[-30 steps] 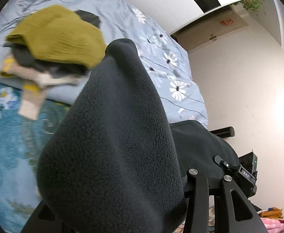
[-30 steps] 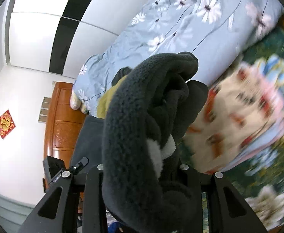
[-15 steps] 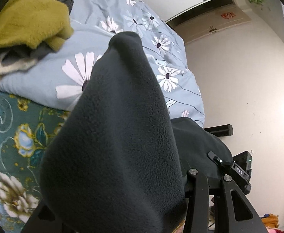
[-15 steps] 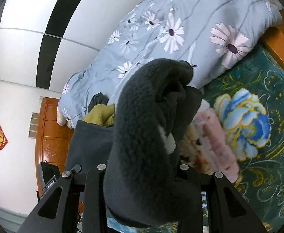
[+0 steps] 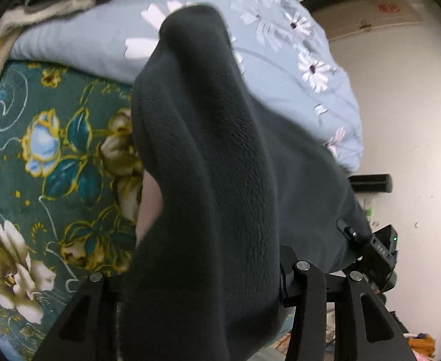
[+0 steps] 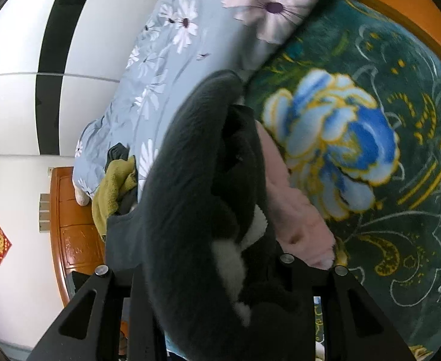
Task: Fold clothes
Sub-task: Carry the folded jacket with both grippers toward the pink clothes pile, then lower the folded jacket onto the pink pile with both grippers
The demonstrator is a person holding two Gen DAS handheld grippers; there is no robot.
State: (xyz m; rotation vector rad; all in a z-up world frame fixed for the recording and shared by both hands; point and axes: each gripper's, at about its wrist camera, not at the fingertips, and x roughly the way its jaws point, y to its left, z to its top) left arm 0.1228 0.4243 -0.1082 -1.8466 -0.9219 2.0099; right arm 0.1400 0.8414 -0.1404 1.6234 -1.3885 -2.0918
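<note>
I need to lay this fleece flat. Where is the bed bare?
Bare: the teal floral blanket right of the pink garment, below the grey daisy duvet. Crowded: the olive clothes pile near the headboard.

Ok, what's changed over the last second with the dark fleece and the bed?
Both grippers have carried the dark fleece down toward the green flowered blanket, away from the mustard clothes pile, which has slid to the frame edge. A pink garment now lies right beside the fleece. Both grippers keep their hold; nothing was let go.

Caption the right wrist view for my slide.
Right gripper clamps dark fleece above pink garment on floral blanket.
</note>
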